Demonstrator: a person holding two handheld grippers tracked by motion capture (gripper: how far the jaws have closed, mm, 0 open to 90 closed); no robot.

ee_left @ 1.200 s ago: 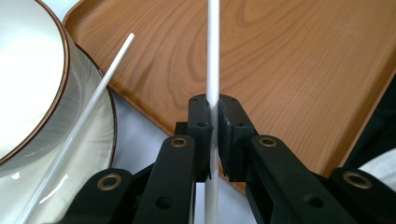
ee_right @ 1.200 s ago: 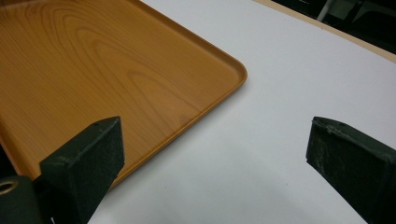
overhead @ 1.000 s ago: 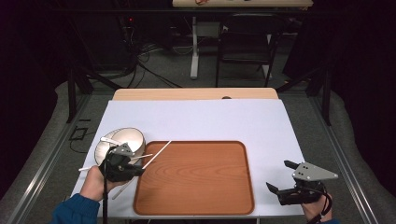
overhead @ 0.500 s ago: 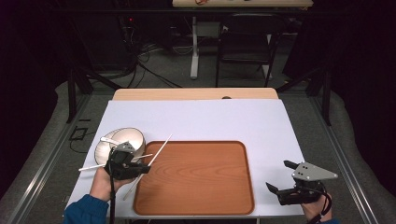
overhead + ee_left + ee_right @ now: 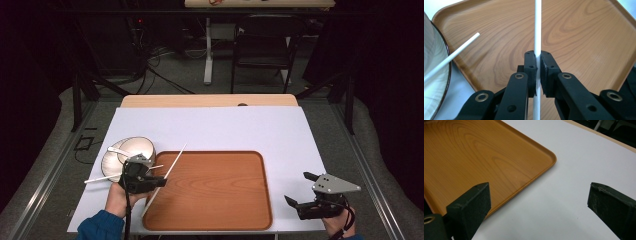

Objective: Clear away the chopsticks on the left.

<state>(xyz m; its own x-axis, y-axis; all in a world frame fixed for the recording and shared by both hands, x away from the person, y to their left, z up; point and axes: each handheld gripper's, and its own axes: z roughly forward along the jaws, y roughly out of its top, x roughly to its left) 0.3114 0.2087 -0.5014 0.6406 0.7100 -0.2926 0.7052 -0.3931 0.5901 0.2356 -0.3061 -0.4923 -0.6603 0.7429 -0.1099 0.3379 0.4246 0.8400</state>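
A thin white chopstick (image 5: pixel 538 30), round in section and smooth, was pinched between the pads of the left tongs (image 5: pixel 538 72), which were pressed together on it. In the left gripper view it ran straight up the middle, its long axis crossing the tongs squarely, above the wooden tray (image 5: pixel 579 37). In the high view the chopstick (image 5: pixel 172 162) lay on a slant, its far end pointing up and to the right past the tray's near-left corner, its near end low toward the front edge of the desk (image 5: pixel 225 127).

The left tongs (image 5: pixel 159 178) sat just at the left rim of the tray (image 5: pixel 210 195), held by a hand (image 5: pixel 120 197) in a blue sleeve. A second white chopstick (image 5: pixel 451 56), of the same slim round shape, lay across the rim of a shallow bowl (image 5: pixel 434 80) with a dark edge and a pale, glossy, streaked inside. In the high view that bowl (image 5: pixel 137 147) stood just left of the tray with a white spoon (image 5: pixel 118 150) resting in it.

The tray was a rounded rectangle of orange-brown wood grain with a raised lip. The desk was covered by a plain matt white sheet, with a strip of pale wood showing at the far edge.

The right tongs (image 5: pixel 299 190) hovered over the white sheet near the tray's near-right corner, spread wide with nothing between them; their pads (image 5: pixel 471 205) looked dark and rough.

No writing could be read anywhere.
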